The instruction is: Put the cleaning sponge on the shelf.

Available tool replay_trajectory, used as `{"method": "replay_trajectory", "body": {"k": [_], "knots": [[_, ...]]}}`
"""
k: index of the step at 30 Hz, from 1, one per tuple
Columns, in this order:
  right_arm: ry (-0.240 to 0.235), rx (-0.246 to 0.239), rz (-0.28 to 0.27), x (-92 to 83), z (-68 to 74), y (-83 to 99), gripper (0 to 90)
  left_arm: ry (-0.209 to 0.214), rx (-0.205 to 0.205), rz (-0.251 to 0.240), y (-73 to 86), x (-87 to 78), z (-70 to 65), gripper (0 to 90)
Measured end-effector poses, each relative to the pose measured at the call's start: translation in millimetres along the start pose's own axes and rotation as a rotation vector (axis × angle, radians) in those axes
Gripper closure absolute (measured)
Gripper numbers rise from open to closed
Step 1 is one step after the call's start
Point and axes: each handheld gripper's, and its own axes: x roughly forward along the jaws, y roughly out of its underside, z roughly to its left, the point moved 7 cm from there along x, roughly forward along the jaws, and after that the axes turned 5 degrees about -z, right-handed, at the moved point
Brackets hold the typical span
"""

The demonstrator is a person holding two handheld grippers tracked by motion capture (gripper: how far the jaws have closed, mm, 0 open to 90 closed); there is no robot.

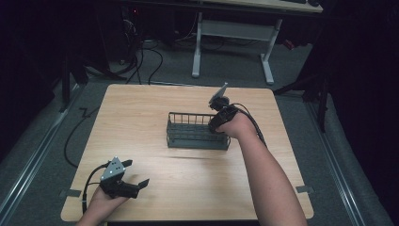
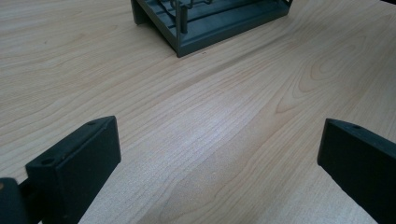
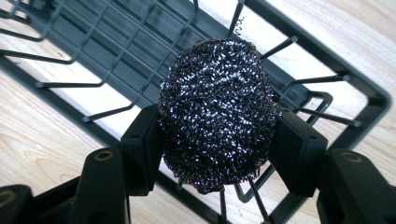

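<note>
The right gripper (image 3: 217, 140) holds a steel wool scourer (image 3: 218, 112) above the dark wire rack (image 1: 197, 134) in the middle of the wooden table (image 1: 141, 108), while the left gripper (image 1: 136, 176), jaws wide apart, hovers near the table's front edge.

rack (image 2: 210, 21): far end cut off | scourer (image 3: 217, 112): underside hidden

A wire rack (image 1: 197, 131) sits in the middle of the table (image 1: 141, 113). The right gripper (image 1: 217, 123) is over the rack's right end, with a metal scrubber (image 3: 217, 112) between its jaws. The left gripper (image 1: 136, 176) is near the table's front left corner, well apart from the rack.
</note>
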Motion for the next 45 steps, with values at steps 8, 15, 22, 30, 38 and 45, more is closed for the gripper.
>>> {"method": "replay_trajectory", "body": {"k": [8,15,22,30,38,45], "knots": [[-0.003,0.004,0.024,12.1,-0.7,0.7,39.9,0.0,-0.002,0.001,0.4,0.4,0.1,0.1],[-0.004,0.011,0.027,19.2,-0.4,1.5,39.2,-0.003,-0.005,-0.001,0.5,-0.5,0.9,0.2],[0.003,0.007,0.033,18.6,1.7,2.5,36.0,0.001,-0.006,-0.001,0.5,-0.2,1.1,0.1],[-0.007,0.033,-0.018,5.0,-0.5,1.1,31.6,0.003,-0.004,0.005,1.1,0.1,0.1,0.1],[0.01,0.025,-0.048,-13.4,1.7,-2.3,30.5,0.002,-0.002,0.007,1.4,0.3,0.0,0.1],[0.014,0.019,-0.083,-28.3,4.2,-1.8,31.1,0.0,0.001,0.007,1.2,-0.8,0.8,0.1]]}}
